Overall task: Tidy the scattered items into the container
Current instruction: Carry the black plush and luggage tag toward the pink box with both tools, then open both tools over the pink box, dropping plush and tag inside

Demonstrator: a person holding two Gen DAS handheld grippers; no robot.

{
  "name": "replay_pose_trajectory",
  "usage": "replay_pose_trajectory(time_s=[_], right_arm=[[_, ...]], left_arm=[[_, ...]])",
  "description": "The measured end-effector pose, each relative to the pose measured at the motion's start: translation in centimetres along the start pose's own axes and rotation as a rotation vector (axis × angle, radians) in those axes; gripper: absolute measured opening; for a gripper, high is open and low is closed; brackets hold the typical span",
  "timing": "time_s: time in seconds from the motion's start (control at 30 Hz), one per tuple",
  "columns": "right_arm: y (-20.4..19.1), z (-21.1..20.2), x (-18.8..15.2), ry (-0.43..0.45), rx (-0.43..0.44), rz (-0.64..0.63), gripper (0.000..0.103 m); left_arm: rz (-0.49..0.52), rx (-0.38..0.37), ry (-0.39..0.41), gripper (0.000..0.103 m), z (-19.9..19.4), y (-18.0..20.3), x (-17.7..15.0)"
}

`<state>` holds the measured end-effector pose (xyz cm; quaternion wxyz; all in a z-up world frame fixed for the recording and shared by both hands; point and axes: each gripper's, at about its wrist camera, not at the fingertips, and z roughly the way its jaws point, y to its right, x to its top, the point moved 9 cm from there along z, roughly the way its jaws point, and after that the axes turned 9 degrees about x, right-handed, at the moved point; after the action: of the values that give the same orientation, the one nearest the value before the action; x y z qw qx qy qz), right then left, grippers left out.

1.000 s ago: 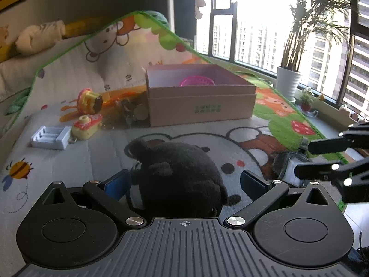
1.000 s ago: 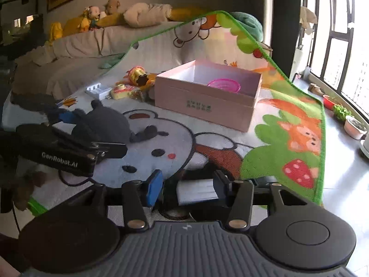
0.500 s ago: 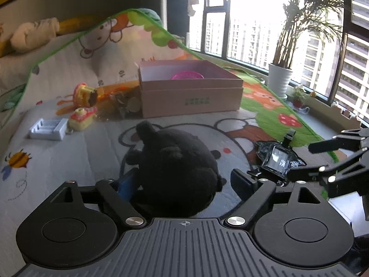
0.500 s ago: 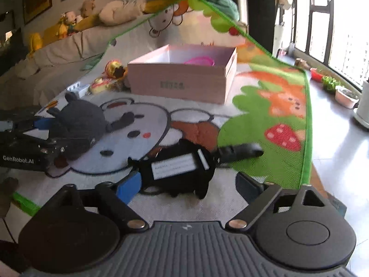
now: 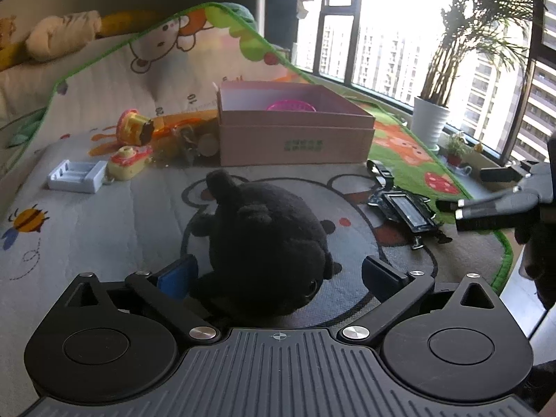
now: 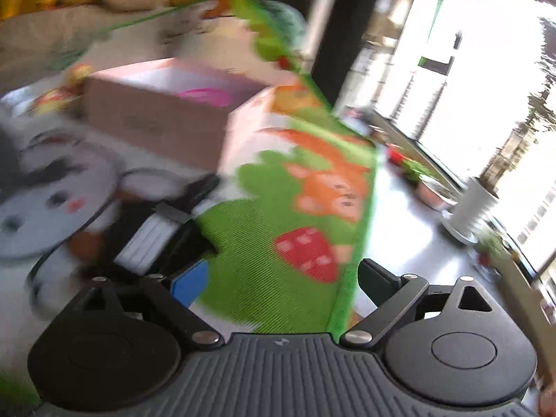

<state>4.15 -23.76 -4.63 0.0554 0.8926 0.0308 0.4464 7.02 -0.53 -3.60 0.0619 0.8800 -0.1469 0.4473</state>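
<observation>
My left gripper (image 5: 276, 274) is opening wide around the black plush toy (image 5: 267, 243) on the play mat (image 5: 104, 215), pads off it, because it is too bulky for less. My right gripper (image 6: 282, 278) is opening too, empty over the mat's green edge, the black device (image 6: 153, 232) lying just left of its blue pad. The pink box (image 5: 295, 132) sits far behind the plush, open-topped, so both can go in from above.
</observation>
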Motion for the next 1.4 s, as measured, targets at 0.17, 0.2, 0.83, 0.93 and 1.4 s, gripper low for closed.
replay_pose_trajectory(time_s=[0.17,0.2,0.83,0.93,1.4], right_arm=[[-2.2,-0.5,0.4,-0.022,0.255,0.3,0.094],[-2.9,-0.2,0.3,-0.038,0.268,0.32,0.094],[-6.3,0.5,0.6,-0.041,0.219,0.144,0.071],[-5.6,-1.5,0.8,0.0,0.237,0.141,0.071],[-3.6,-7.0,3.7,0.155,0.291,0.156,0.071]], left_arm=[[-0.043,-0.005,0.006,0.103,-0.4,-0.4,0.1],[-0.05,-0.007,0.009,0.103,-0.4,-0.5,0.1],[0.012,0.018,0.013,0.103,1.2,0.0,1.2],[0.028,0.034,0.002,0.103,2.3,0.1,1.3],[0.121,0.025,0.125,0.074,-0.3,1.9,5.0]])
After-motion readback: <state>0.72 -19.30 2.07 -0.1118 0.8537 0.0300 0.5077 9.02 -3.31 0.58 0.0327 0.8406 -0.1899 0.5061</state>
